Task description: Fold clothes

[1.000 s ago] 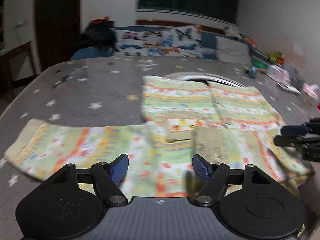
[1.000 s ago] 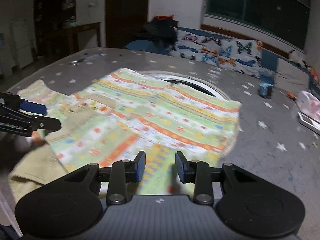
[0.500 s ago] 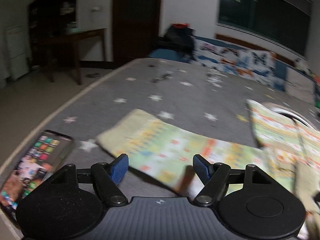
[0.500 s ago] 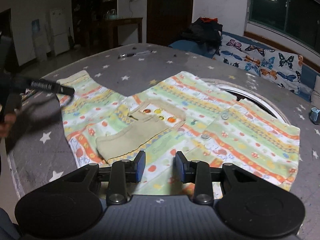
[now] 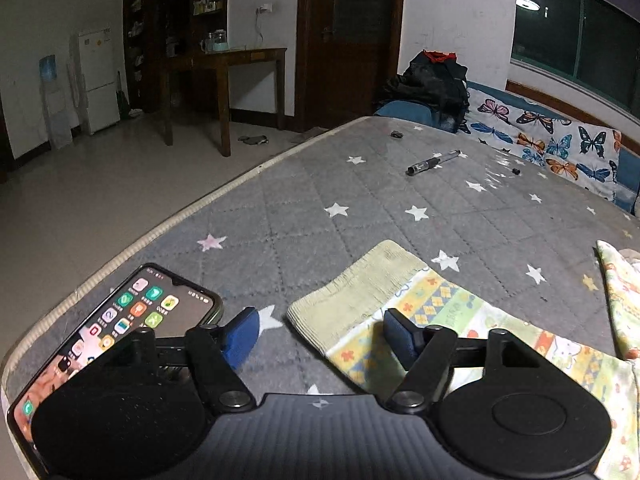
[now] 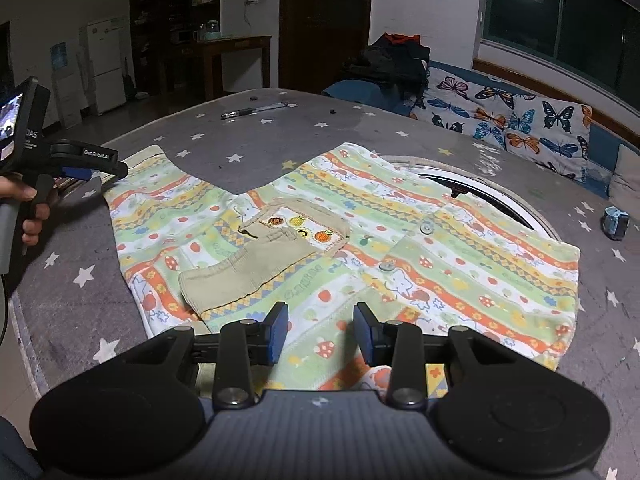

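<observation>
The left gripper has swung out to the sleeve cuff near the mattress edge, jaws closing, nothing pinched; the right gripper, opening, hovers empty over the shirt hem.

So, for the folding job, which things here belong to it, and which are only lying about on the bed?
Belong to the job:
- patterned shirt, spread flat
- its sleeve cuff, between the closing left gripper pads, not yet pinched
- right gripper, opening above the hem, holding nothing

Lying about:
- phone
- pen
- small blue object
</observation>
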{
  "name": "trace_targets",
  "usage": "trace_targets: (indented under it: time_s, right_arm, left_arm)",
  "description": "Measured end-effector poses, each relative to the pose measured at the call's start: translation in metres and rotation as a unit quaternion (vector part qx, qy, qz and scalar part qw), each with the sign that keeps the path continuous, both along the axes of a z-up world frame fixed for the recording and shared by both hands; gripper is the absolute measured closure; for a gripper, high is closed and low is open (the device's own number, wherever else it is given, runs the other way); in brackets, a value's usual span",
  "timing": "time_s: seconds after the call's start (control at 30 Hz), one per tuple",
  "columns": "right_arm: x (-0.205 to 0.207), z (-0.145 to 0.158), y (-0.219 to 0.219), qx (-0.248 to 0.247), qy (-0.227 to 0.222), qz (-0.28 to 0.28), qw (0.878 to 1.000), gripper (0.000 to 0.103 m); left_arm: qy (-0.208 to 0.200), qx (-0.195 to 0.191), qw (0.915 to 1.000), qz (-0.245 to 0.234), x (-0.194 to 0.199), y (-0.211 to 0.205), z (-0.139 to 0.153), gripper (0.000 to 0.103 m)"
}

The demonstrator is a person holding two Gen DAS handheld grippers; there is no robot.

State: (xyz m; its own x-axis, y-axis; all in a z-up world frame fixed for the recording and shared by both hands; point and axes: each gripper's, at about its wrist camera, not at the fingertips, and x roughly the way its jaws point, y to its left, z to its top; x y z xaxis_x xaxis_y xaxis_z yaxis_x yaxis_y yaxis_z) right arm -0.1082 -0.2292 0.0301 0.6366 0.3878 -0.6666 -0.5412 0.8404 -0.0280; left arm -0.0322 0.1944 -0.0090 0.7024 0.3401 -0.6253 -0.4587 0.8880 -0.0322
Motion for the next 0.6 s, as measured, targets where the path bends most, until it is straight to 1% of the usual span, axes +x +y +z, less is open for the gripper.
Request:
trace_targets:
  time_s: [0.07,0.1,0.17,0.2,0.23,0.27,0.33,0.4,0.53,0.6]
  right_arm:
    - [-0.001,0.000,-0.001,0.000,0.000,0.000,1.000,0.066]
    - [-0.001,0.000,-0.001,0.000,0.000,-0.001,1.000,0.066]
    - [-0.002,0.000,-0.002,0.001,0.000,-0.003,1.000,0.066]
    - [-0.002,0.000,-0.003,0.002,0.000,-0.005,1.000,0.066]
    - [-0.002,0.000,-0.004,0.003,0.000,-0.006,1.000,0.066]
    - [-0.003,0.000,-0.005,0.003,0.000,-0.008,1.000,0.066]
    - [-0.004,0.001,-0.007,0.005,-0.001,-0.011,1.000,0.066]
    - [-0.005,0.002,-0.010,0.006,-0.003,-0.015,1.000,0.066]
    - [-0.007,0.004,-0.015,0.010,-0.006,-0.023,1.000,0.066]
    - [-0.009,0.005,-0.019,0.014,-0.007,-0.030,0.999,0.066]
  left_arm:
    - [-0.004,-0.001,1.0000,0.000,0.001,0.001,0.000,0.046]
    - [-0.007,-0.003,1.0000,-0.001,0.001,0.001,0.000,0.049]
    - [-0.013,-0.012,0.9998,-0.004,0.001,0.003,0.000,0.064]
    - [-0.015,-0.016,0.9998,-0.005,0.001,0.004,0.001,0.068]
    - [-0.019,-0.026,0.9994,-0.010,0.001,0.005,0.001,0.079]
    - [-0.023,-0.037,0.9989,-0.016,0.001,0.006,0.001,0.086]
    - [-0.032,-0.049,0.9981,-0.020,0.000,0.004,0.004,0.091]
    - [-0.042,-0.055,0.9972,-0.028,-0.002,-0.001,0.008,0.092]
    - [-0.070,-0.082,0.9919,-0.067,-0.007,-0.016,0.026,0.093]
    - [-0.084,-0.100,0.9865,-0.098,-0.010,-0.029,0.037,0.093]
